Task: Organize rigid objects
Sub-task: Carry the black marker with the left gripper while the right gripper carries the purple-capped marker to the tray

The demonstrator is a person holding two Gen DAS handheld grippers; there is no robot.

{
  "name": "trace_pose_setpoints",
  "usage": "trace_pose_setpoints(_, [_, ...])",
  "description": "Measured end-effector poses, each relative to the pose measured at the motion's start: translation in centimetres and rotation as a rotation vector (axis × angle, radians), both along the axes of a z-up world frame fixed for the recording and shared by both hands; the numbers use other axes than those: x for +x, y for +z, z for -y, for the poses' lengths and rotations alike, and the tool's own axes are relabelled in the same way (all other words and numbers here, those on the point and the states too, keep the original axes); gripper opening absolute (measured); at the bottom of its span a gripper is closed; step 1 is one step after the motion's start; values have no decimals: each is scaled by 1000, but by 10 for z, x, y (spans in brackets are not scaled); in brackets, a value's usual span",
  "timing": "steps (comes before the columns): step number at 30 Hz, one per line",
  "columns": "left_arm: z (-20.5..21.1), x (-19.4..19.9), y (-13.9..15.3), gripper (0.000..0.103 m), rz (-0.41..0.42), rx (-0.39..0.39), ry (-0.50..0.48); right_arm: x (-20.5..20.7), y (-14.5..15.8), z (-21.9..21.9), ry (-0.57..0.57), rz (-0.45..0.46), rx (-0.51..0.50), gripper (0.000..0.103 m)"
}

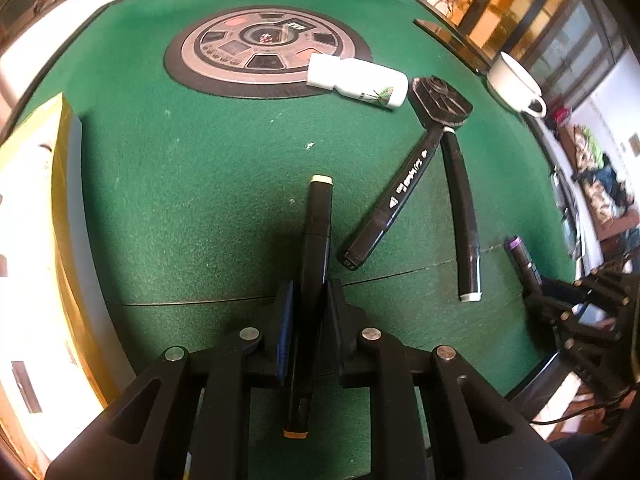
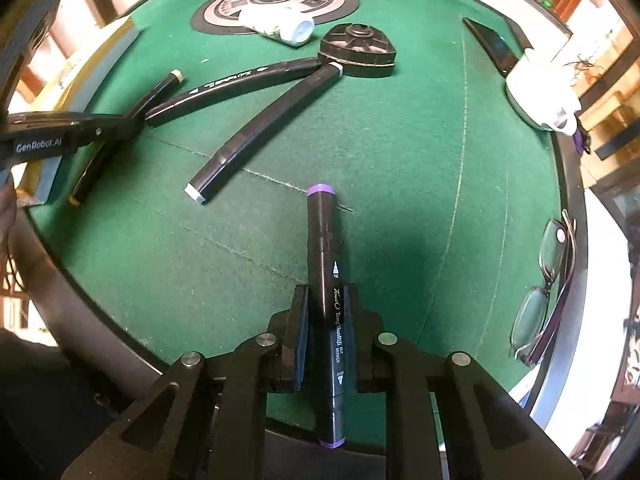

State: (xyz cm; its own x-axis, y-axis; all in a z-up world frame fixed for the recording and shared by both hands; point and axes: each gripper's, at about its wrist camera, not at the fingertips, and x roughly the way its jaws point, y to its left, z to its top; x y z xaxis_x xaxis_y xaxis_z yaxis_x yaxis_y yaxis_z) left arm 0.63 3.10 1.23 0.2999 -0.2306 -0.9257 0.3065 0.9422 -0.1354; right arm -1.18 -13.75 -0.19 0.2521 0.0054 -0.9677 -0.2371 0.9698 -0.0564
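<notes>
The left gripper was closed on a black marker with yellow end caps, its blue-padded fingers pressing the barrel near the middle, so one cap stood out beyond the tips and the orange-yellow one lay back between the linkage arms. The right gripper likewise had its jaws clamped on a black marker with purple caps; white lettering ran along the smooth, squarish barrel, and the purple far end reached out over the green felt table.

Two more black markers lay loose on the felt, far from both tools. The one with white print on its side and the one with white-grey caps met at their far ends, forming a narrow V, and both touched or slipped under a dark ribbed triangular piece, though which was hard to tell. Just beyond it a white plastic bottle lay on its side, partly over the rim of a round grey and black disc with panel markings.

On the right side a white ceramic cup sat at the table's edge, beside a dark flat slab. A pair of purple-framed glasses rested folded near the right rim. At the left a yellow-edged box stood on the felt, which was fuzzy, speckled and scored with pale creases.
</notes>
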Motion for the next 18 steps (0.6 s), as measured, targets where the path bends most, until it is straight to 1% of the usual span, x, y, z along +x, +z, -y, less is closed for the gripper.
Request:
trace_pose_setpoints(2, [4, -2, 0, 15, 17, 32, -27, 1, 1, 7, -43, -7, 34, 17])
trace_pose_setpoints(5, [9, -4, -1, 15, 30, 68, -50, -2, -1, 12, -74, -19, 75, 18])
trace_pose_setpoints(9, [8, -6, 0, 12, 59, 83, -63, -2, 2, 8, -97, -10, 76, 17])
trace_pose_setpoints(11, [4, -7, 1, 12, 47, 55, -51, -6, 5, 14, -116, 8, 95, 17])
trace_pose_setpoints(13, [0, -7, 1, 12, 18, -4, -34, -9, 13, 18, -139, 23, 142, 15])
trace_pose_setpoints(15, [-3, -8, 4, 12, 19, -18, -23, -17, 20, 16, -167, 54, 185, 15])
trace_pose_setpoints(18, [-7, -10, 9, 12, 24, -45, -11, -21, 29, 12, -171, 62, 213, 15])
